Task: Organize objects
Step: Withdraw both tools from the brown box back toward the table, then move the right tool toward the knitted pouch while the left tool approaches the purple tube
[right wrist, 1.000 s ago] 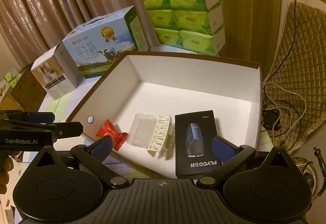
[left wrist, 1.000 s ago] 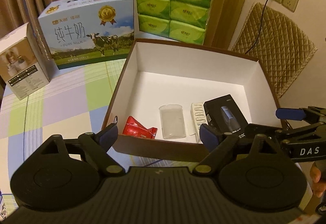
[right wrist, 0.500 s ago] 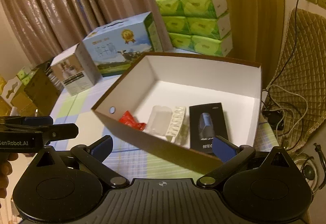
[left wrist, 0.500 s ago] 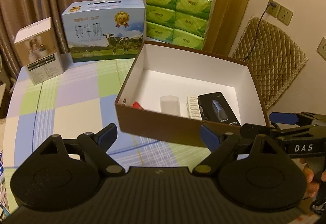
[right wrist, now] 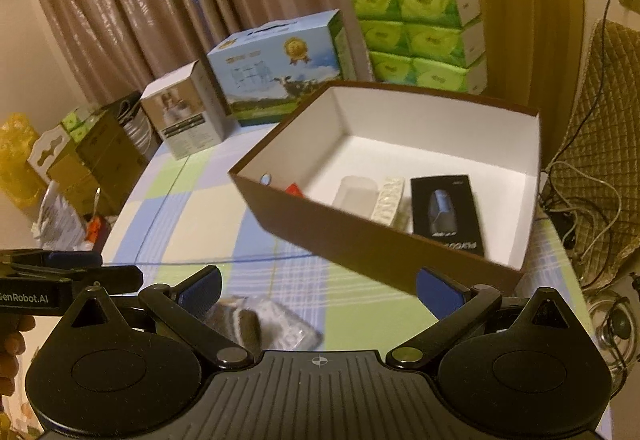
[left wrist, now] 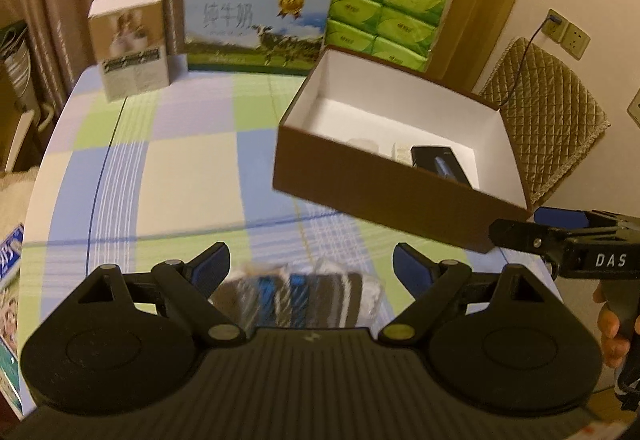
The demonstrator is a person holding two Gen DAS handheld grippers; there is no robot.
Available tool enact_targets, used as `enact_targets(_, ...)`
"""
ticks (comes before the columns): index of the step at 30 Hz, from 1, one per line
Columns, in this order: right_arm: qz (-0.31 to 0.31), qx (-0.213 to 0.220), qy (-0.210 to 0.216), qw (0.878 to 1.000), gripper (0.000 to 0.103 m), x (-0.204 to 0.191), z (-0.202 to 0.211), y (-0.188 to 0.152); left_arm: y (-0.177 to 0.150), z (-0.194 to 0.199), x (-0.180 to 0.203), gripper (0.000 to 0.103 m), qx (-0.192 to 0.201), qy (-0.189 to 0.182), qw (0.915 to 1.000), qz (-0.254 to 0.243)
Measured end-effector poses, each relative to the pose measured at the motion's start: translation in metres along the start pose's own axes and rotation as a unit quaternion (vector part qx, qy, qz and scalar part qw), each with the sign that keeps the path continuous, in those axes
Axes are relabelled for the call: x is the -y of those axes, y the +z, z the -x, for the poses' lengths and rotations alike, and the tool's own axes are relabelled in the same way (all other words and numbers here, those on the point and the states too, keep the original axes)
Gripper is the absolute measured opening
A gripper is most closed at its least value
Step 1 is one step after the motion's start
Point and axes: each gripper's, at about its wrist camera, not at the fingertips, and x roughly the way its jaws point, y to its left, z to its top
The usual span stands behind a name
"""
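table [left wrist: 192, 168]: checked cloth, runs out ahead of both grippers, mostly bare in the near half

brown box [left wrist: 384, 196]: the open one with white walls, ahead and to the right of the left gripper, straight ahead of the right one. Looks like the drop spot to me, there's plenty of free floor in it

stuff in the box: black carton [right wrist: 446, 214], a white blister strip [right wrist: 387, 200], a clear cup [right wrist: 354, 196] and a red packet [right wrist: 294, 189], all lined up along the near wall

wrapped pack [left wrist: 294, 298]: clear film over dark and blue bits, blurry so I can't say what it is. Lies flat on the table, long axis side to side, so across the left gripper's opening

left gripper [left wrist: 310, 266]: fingers spread wide, nothing held. The pack sits right between and just under them, closer to the left finger

right gripper [right wrist: 318, 286]: also wide and empty. From here the pack [right wrist: 264, 324] is low and off to the left, by its left finger

my guess: left hand's job, it's the closer one. The pack's long side looks about as wide as the gap though, so a bit of wrist turn might help
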Motion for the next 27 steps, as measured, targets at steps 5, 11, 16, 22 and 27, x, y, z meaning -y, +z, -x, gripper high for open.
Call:
enact_targets(5,0.009,-0.012,0.006,1.000,0.101,-0.010,-0.005,-0.012,-0.023,0.002,-0.009,0.086,-0.014,-0.001,0.9998,0.017)
enact_targets(11,0.016,-0.031,0.019,0.999,0.101,-0.021,-0.012,-0.027,-0.046,0.004,-0.018,0.086,-0.030,0.000,0.9992,0.028)
enact_targets(16,0.023,-0.048,0.027,0.998,0.101,-0.029,-0.018,-0.037,-0.057,0.007,-0.028,0.086,-0.039,0.004,0.9986,0.037)
enact_targets(22,0.026,-0.061,0.035,0.997,0.101,-0.036,-0.025,-0.048,-0.069,0.008,-0.042,0.086,-0.046,0.016,0.9975,0.051)
enact_targets(27,0.038,-0.064,0.046,0.996,0.101,-0.043,-0.033,-0.055,-0.079,0.008,-0.056,0.085,-0.054,0.030,0.9961,0.064)
